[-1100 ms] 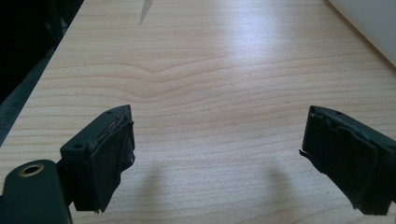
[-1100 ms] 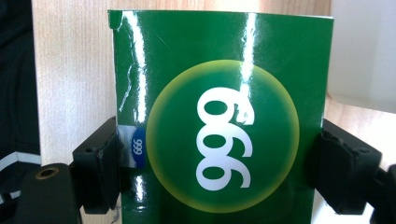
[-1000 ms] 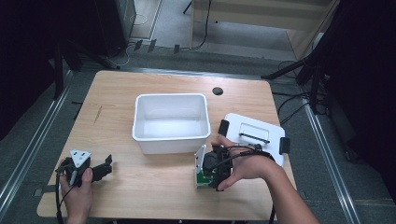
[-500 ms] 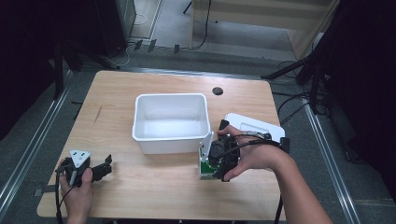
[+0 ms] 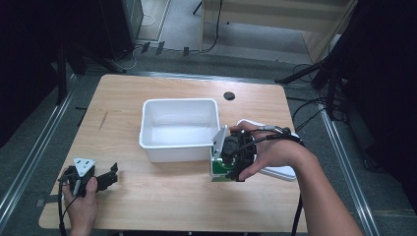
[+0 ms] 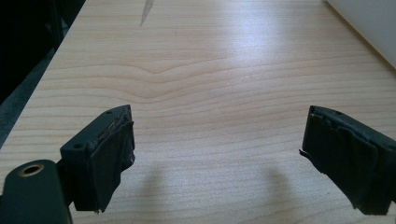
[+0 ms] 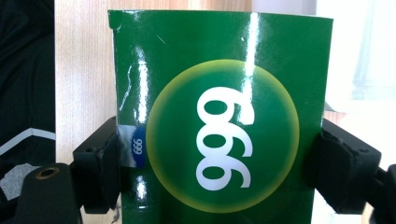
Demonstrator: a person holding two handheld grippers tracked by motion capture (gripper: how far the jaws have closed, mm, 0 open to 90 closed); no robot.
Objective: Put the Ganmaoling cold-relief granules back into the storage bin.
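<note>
Carried up and toward the white bin (image 5: 179,129) since a second ago: the green box (image 5: 220,158), clamped in the right gripper (image 5: 231,156), now just beside the bin's near right corner, earlier farther back toward the table's (image 5: 162,201) near edge. No change at the left gripper (image 5: 101,178) over the same second.

Right gripper: clenched on the green box, one black jaw pressed to each side of it, as seen in the right gripper view. Between those jaws, the glossy green box (image 7: 219,116) with a yellow-green circle and white "999" turned sideways, plus a small blue "999" tag right by the left-hand jaw. Beyond the box, pale wood on one side and bright white on the other. From the high view, box tilted, its white flap raised toward the bin wall; whether touching the bin, cannot tell. Right hand (image 5: 268,152) wrapped around the gripper body, cable trailing back along the forearm. Behind that hand, a flat white lid (image 5: 280,172) lying on the table, partly covered.

Left gripper: released, jaws spread wide with nothing between them but bare wood grain in the left gripper view (image 6: 219,158). Held low by the left hand (image 5: 81,204) near the table's front left corner, well apart from the box. Ahead and to its right, an edge of the white bin (image 6: 369,23).

Far beyond both grippers, a small dark round hole (image 5: 229,96) near the table's back edge.
</note>
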